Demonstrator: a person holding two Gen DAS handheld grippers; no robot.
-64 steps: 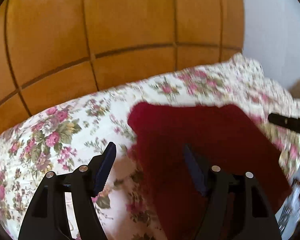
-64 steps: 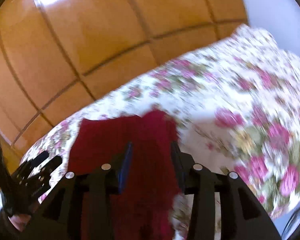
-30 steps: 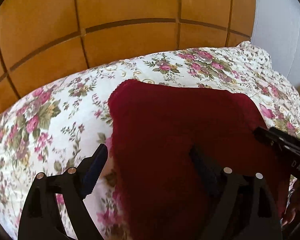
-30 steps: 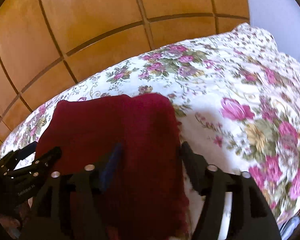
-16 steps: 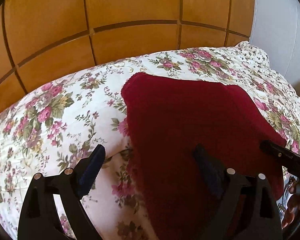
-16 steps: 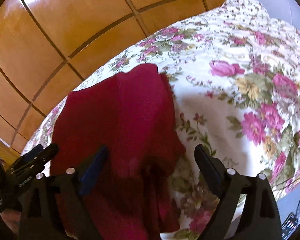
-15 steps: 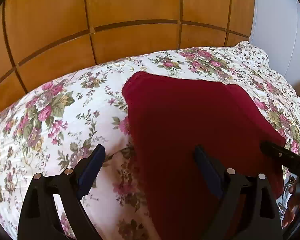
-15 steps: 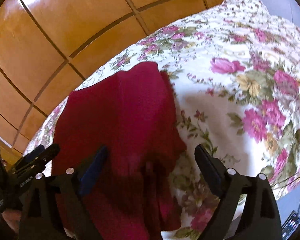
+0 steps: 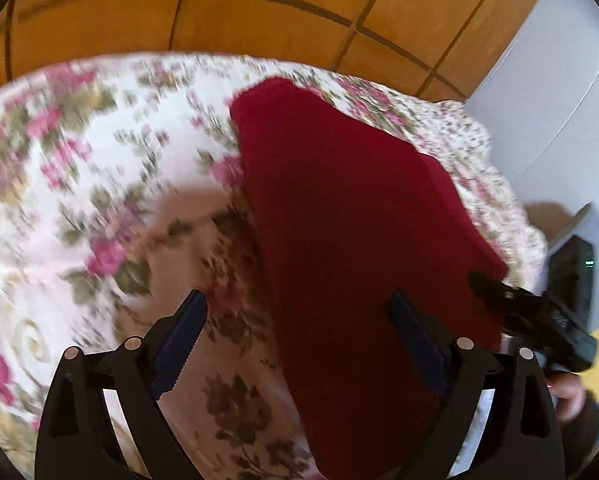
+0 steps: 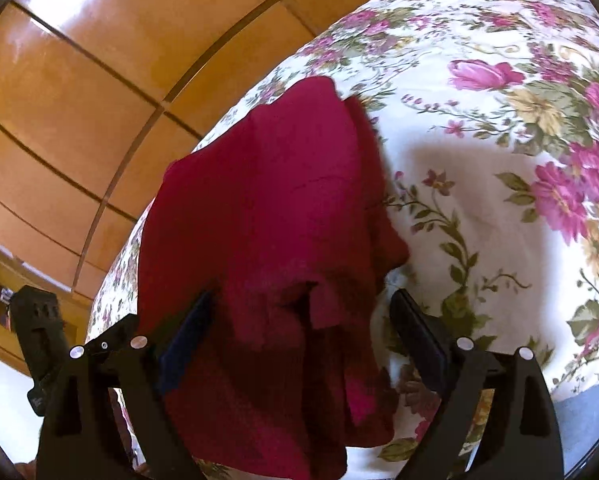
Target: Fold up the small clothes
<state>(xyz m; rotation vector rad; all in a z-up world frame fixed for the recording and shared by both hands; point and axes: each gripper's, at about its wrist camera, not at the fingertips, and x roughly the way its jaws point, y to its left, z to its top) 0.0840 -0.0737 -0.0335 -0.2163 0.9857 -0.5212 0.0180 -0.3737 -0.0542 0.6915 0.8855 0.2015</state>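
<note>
A dark red knitted garment (image 9: 351, 216) lies folded on the floral bedspread (image 9: 99, 184). It also shows in the right wrist view (image 10: 267, 208), with a rumpled near end. My left gripper (image 9: 299, 320) is open and empty above the garment's near left edge. My right gripper (image 10: 299, 320) is open and empty above the garment's near right end. The right gripper also appears at the right edge of the left wrist view (image 9: 535, 320). The left gripper also appears at the left edge of the right wrist view (image 10: 39, 336).
Orange wooden panels (image 9: 259, 12) stand behind the bed and show in the right wrist view too (image 10: 99, 60). A pale grey wall (image 9: 555, 80) is at the right. The bedspread (image 10: 499, 160) stretches to the right of the garment.
The left view has swung left and tilted, with motion blur. The right gripper has drawn back and lower over the garment's near end. Both have stayed open since letting go earlier.
</note>
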